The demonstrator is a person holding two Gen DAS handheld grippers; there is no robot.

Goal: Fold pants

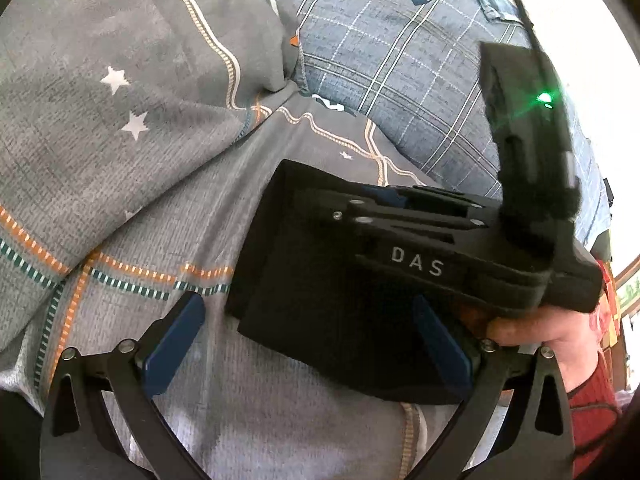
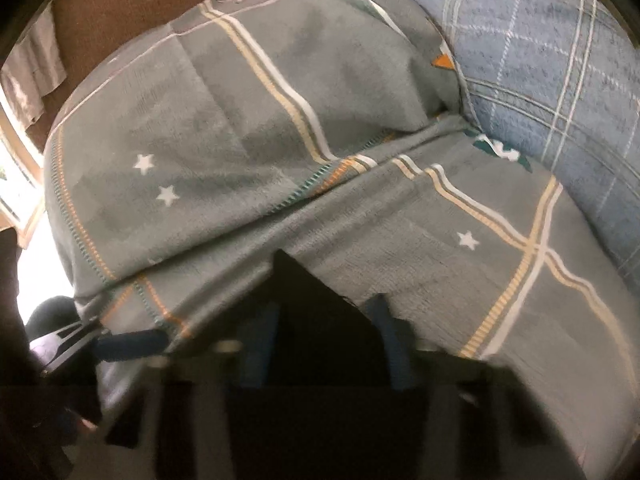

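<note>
A: Nearest first. Left gripper (image 1: 308, 344): blue fingers (image 1: 176, 344) spread wide, nothing between the pads. The black pants (image 1: 304, 280) lie folded into a thick block on the bed cover (image 1: 120, 160), with their near edge in the gap between the fingers. Whether either pad touches the cloth, can't tell.

B: And the right gripper (image 1: 460, 248)?

A: From the left wrist view it sits at 3 o'clock, on top of the pants, body marked "DAS", a hand (image 1: 532, 332) under it. Its own view is blurred; dark cloth lies between the fingers (image 2: 386, 340), which stand apart. Whether they pinch the cloth or only press it, can't tell.

B: Risks?

A: My judgement: the block is bulky and springy. If the right lifts off too soon, the top layer may flop open. If the left closes only on the near edge, it could drag one layer and skew the fold. The cover is soft and rumpled, so a low closing pad could catch the bedding as well.

B: Further out?

A: Towards 12 o'clock, a grey star-print pillow (image 1: 140, 60); towards 1, a blue checked pillow (image 1: 400, 60). Both sit near the pants. A wide swing could push the block against them.
</note>
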